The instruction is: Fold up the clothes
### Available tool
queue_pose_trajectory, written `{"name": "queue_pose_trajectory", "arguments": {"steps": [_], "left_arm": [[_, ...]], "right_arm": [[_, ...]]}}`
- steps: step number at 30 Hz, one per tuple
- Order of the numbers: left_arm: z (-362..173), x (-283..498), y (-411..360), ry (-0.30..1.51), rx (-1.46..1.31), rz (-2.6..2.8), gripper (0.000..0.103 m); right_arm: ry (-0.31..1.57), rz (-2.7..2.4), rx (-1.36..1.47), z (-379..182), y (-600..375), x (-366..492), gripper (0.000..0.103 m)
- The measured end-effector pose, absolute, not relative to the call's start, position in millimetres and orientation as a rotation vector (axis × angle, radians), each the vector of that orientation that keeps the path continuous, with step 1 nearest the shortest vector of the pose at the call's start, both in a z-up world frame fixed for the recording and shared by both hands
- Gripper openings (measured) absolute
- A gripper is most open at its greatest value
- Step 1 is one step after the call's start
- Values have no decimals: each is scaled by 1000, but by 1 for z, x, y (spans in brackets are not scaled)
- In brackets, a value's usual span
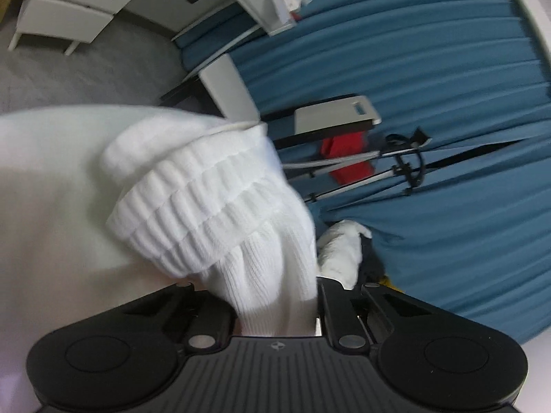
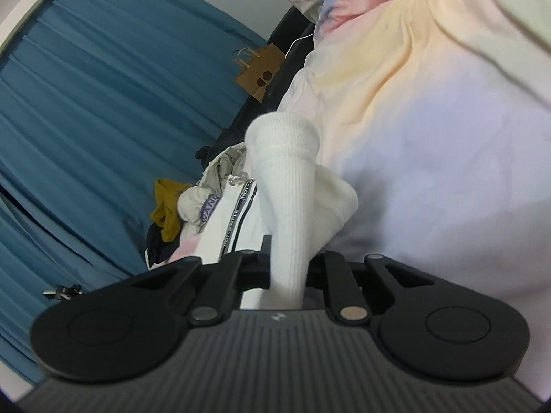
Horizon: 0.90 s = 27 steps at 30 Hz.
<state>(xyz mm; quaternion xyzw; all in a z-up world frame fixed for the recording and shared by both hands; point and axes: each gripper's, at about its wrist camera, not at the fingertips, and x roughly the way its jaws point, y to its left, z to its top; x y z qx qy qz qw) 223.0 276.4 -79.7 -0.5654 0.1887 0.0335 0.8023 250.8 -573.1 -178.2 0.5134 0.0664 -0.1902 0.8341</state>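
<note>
My left gripper (image 1: 275,306) is shut on a white ribbed sock (image 1: 213,206); the sock's cuff end bulges out ahead of the jaws, above the pale bed sheet (image 1: 51,206). My right gripper (image 2: 287,275) is shut on a white ribbed sock (image 2: 289,179) that stands up out of the jaws, with a folded part bulging to the right. I cannot tell whether both grippers hold the same sock. The fingertips of both grippers are hidden by the cloth.
A pile of clothes (image 2: 206,206) with a mustard garment (image 2: 167,210) lies left of the right gripper. The pastel sheet (image 2: 430,137) fills the right. Blue curtains (image 1: 430,69), a tripod (image 1: 396,168), a white drawer unit (image 1: 69,10) and a paper bag (image 2: 256,72) stand around.
</note>
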Motion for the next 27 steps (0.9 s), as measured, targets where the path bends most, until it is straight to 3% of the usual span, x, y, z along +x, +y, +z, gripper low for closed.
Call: {"name": "queue_pose_trajectory", "arguments": {"steps": [8, 13, 17, 23, 27], "left_arm": [[-59, 175, 308, 349, -1347, 46, 12], [-61, 145, 325, 432, -1327, 83, 12], [-72, 137, 325, 600, -1216, 139, 14], [-71, 113, 330, 706, -1108, 166, 28], [-47, 87, 315, 722, -978, 189, 57]], "right_arm": [[132, -389, 1134, -156, -571, 203, 12], [142, -389, 1161, -147, -571, 174, 11], [273, -451, 1168, -172, -577, 160, 11], [357, -484, 1243, -202, -587, 147, 11], [337, -480, 1252, -200, -589, 146, 11]]}}
